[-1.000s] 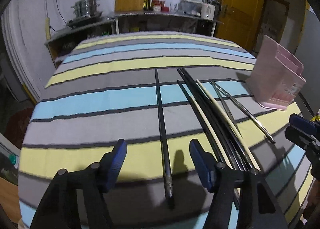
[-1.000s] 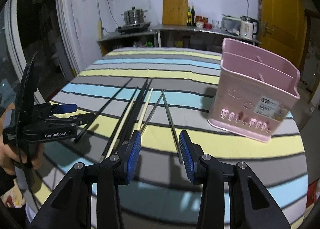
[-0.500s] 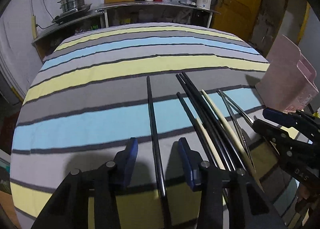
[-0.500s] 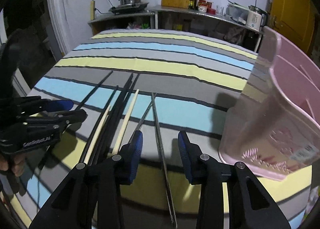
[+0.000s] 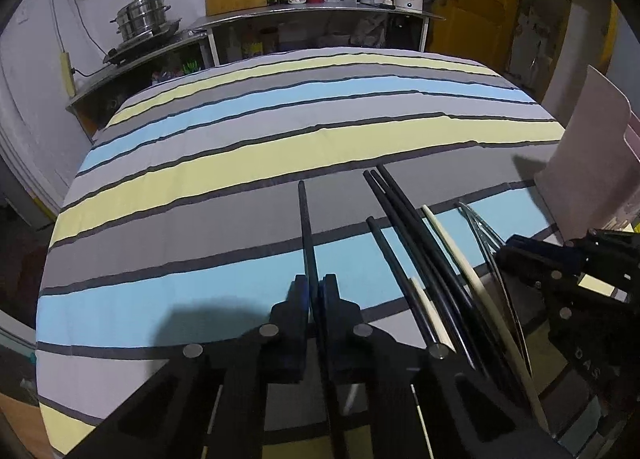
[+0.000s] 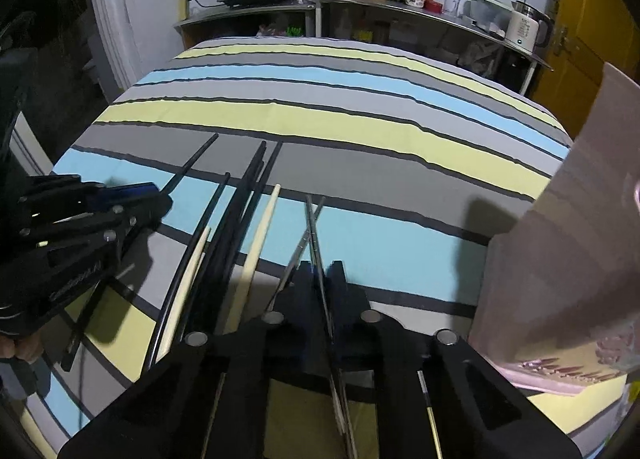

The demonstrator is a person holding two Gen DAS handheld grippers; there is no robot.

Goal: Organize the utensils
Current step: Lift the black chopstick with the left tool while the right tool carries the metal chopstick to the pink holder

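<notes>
Left tool (image 5: 315, 291) has just clamped onto the lone black chopstick (image 5: 306, 227), right tool (image 6: 322, 277) onto a thin metal chopstick (image 6: 313, 227), both lying on the striped table (image 5: 240, 163). Light, stiff and slick, they'd likely pivot in this near-end grip, so lift them gently toward the pink holder (image 6: 560, 251).

A single black chopstick (image 5: 306, 227) lies on the striped bedspread, apart to the left of the rest, its near part clamped between the closed blue pads of the left gripper (image 5: 315, 291). Beside it to the right lies a bundle of black chopsticks (image 5: 404, 215) with two pale cream ones (image 6: 260, 235) among them. Furthest right, two thin metal chopsticks (image 6: 310, 219) cross; one is pinched by the right gripper (image 6: 320, 275). A pink utensil holder (image 6: 560, 239) stands upright at the right.
</notes>
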